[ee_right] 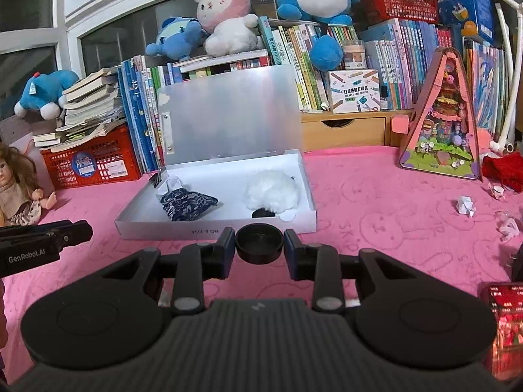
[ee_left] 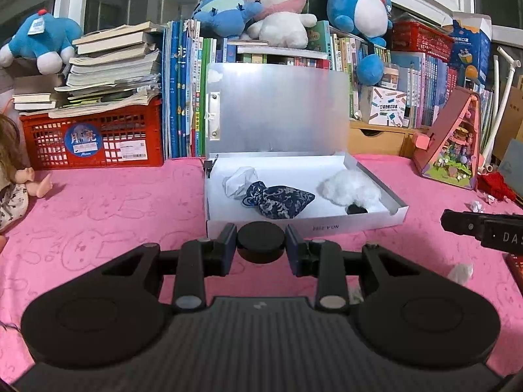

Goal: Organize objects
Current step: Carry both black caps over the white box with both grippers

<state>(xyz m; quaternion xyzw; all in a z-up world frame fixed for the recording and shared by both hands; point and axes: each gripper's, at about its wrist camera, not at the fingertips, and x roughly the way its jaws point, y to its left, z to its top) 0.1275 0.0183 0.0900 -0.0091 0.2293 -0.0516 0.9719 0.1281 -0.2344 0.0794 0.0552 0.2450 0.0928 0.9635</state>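
Cloth (ee_left: 98, 202) over the table: bright pink, faint outline pattern of rabbit faces. Box (ee_left: 385, 222): white inside and out, lid (ee_left: 281, 111) frosted grey-silver. Pouch (ee_left: 281, 201) in the box: dark navy with pale floral print. Fluffy item (ee_left: 349, 187) beside it: plain white (a black patch shows at its near edge). Left gripper (ee_left: 261, 245): matte black, clamped on a black round lid (ee_left: 261, 240). Right gripper (ee_right: 260, 245): black, blue-edged pads, clamped on a black round cap (ee_right: 260, 241). Crate (ee_left: 91, 140): red lattice, blue round sticker. Plush rabbit (ee_left: 278, 9): pink hood, white body. Plush toy (ee_left: 356, 6): blue with white belly.
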